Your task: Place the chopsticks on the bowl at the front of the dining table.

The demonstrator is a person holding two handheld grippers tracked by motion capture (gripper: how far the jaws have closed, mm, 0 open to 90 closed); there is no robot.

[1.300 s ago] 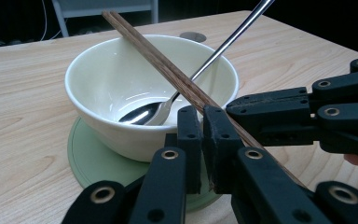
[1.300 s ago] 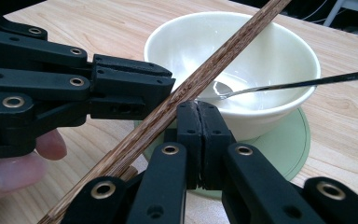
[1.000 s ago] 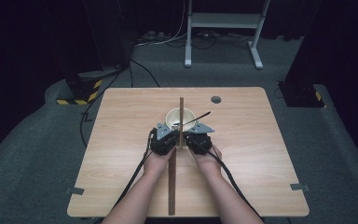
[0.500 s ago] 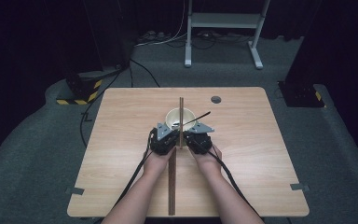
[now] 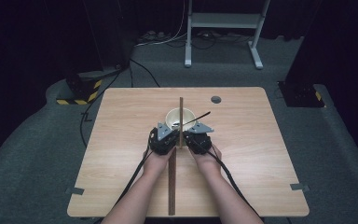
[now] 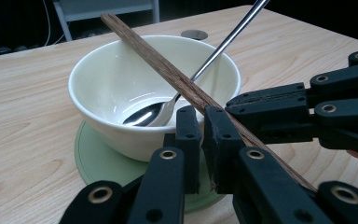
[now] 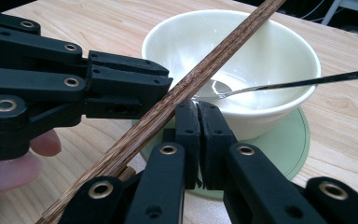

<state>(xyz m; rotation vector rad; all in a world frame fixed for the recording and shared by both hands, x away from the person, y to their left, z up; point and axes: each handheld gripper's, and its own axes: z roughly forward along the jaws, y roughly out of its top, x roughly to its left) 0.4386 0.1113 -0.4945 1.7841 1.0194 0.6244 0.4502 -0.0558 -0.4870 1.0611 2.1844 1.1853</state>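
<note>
A cream bowl (image 5: 172,116) sits on a green coaster (image 6: 98,158) at the middle of the wooden table (image 5: 261,154). A metal spoon (image 5: 198,116) lies in it, handle out to the right. A long wooden stick (image 5: 181,109) runs from the table's front edge up over the bowl's rim. My left gripper (image 5: 171,137) stands just left of the stick and my right gripper (image 5: 189,136) just right of it, both in front of the bowl. In the left gripper view my jaws (image 6: 200,140) are shut with nothing between them. The right gripper (image 7: 198,135) is likewise shut and empty. The stick (image 7: 205,70) passes between the two grippers.
A round cable hole (image 5: 216,99) lies in the table behind the bowl. A cable trails back from each gripper along the forearms. On the floor beyond the table stand a white frame (image 5: 223,21) and a yellow-and-black striped block (image 5: 81,91).
</note>
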